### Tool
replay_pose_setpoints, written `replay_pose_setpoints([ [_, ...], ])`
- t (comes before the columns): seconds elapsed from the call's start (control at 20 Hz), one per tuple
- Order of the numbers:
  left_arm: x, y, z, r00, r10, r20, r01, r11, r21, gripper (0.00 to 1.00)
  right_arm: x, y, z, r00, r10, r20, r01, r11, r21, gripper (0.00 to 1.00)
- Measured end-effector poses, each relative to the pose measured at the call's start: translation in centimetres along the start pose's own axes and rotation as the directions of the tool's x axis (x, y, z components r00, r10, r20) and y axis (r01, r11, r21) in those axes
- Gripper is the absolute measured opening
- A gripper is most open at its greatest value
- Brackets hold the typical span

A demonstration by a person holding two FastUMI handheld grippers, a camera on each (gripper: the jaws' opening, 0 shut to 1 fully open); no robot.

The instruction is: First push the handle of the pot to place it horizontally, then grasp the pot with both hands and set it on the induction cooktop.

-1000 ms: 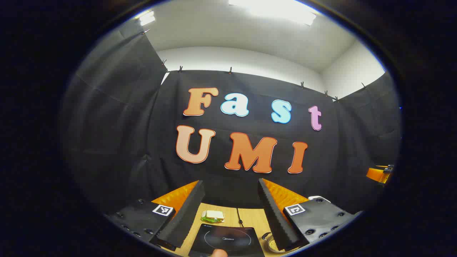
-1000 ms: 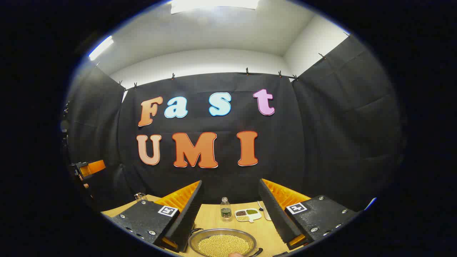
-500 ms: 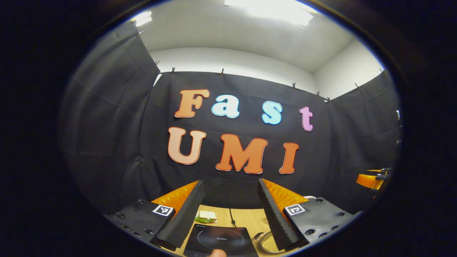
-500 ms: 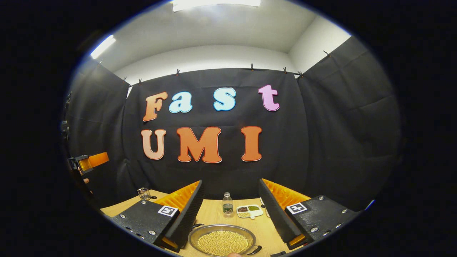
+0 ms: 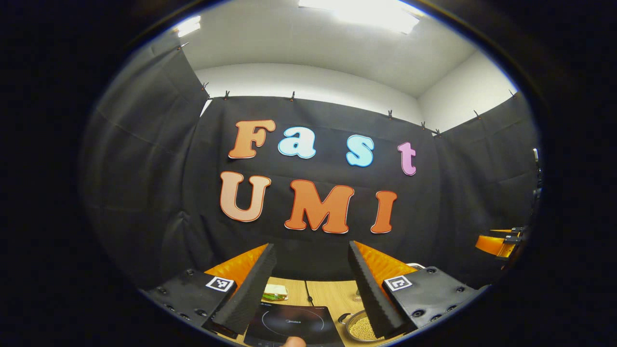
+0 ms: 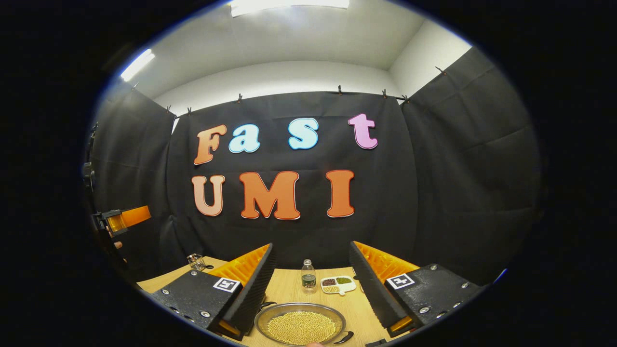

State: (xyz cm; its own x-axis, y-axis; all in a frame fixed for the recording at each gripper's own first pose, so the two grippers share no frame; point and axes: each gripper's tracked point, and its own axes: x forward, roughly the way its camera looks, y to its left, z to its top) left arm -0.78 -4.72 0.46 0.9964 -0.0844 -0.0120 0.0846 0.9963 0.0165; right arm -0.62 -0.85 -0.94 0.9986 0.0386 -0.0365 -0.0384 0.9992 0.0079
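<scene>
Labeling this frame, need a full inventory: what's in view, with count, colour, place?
pot: 1, metal, filled with yellowish grains, table front, between right gripper's fingers
induction cooktop: 1, black, table, left of pot
bottle: 1, clear, behind pot
divided dish: 1, white, beside bottle
sandwich: 1, behind cooktop
glass jar: 1, far left
table: 1, light wood
left gripper: open, above cooktop
right gripper: open, above pot

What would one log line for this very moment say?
left hand-held gripper: open, above cooktop | right hand-held gripper: open, above pot of beans | pot on table, ungrasped
</scene>
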Motion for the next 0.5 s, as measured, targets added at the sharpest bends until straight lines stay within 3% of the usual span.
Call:
replay_pose_setpoints([
  [0.45,0.0,-0.25,-0.03,1.0,-0.003,-0.006,0.003,1.0,0.005,0.98,-0.03,-0.47,-0.09,1.0,-0.003,0.0,0.003,1.0,0.018,0.95],
  [0.5,0.0,-0.29,0.04,1.0,-0.002,-0.003,0.002,1.0,0.003,0.98,0.0,-0.48,-0.14,1.0,-0.003,-0.001,0.003,1.0,0.014,1.0],
])
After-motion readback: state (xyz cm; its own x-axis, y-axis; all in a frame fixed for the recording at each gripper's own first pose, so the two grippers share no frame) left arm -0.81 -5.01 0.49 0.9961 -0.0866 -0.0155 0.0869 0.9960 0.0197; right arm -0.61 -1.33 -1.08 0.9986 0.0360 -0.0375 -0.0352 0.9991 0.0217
